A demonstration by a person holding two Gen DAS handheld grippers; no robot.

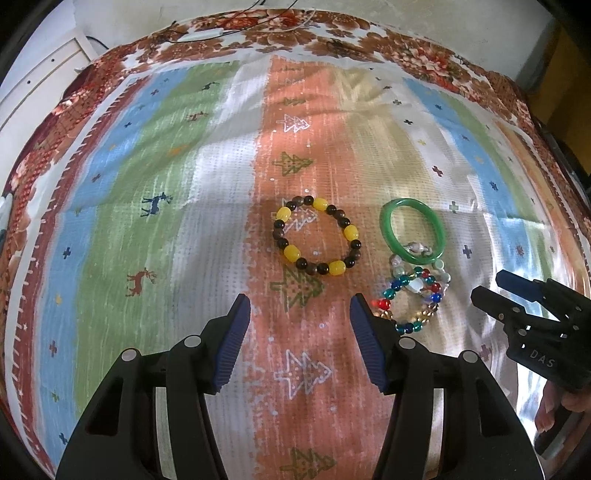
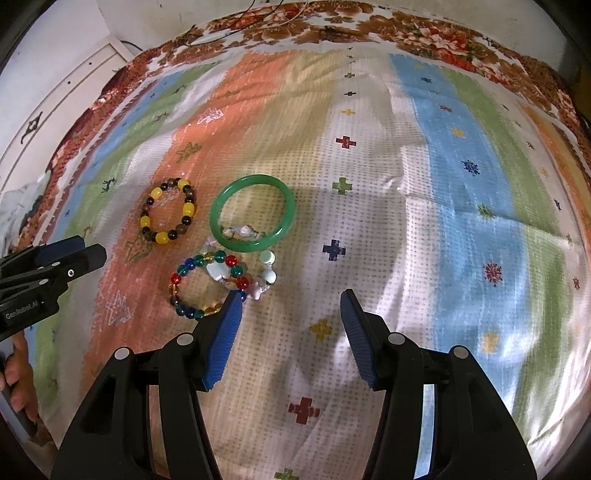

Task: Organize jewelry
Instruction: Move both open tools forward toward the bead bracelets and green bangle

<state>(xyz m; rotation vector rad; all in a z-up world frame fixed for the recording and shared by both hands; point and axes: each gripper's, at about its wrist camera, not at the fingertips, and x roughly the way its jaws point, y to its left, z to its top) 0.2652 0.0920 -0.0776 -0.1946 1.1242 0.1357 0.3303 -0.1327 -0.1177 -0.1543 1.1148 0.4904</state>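
A yellow-and-brown bead bracelet (image 1: 316,236) (image 2: 169,211) lies flat on the striped cloth (image 1: 147,206) (image 2: 424,206). To its right a green bangle (image 1: 412,229) (image 2: 252,213) rests partly on a pale pastel bead bracelet (image 1: 419,248) (image 2: 266,275). A multicoloured glass bead bracelet (image 1: 410,301) (image 2: 207,284) overlaps the pastel one. My left gripper (image 1: 300,310) is open and empty, just below the yellow bracelet. My right gripper (image 2: 290,306) is open and empty, its left fingertip at the multicoloured bracelet's edge. Each gripper shows in the other's view, the right (image 1: 496,290) and the left (image 2: 88,251).
The striped cloth lies over a floral bedspread (image 1: 332,33) (image 2: 424,26). A white cabinet (image 1: 40,77) (image 2: 59,88) stands at the far left. Cables (image 1: 207,29) run along the far edge.
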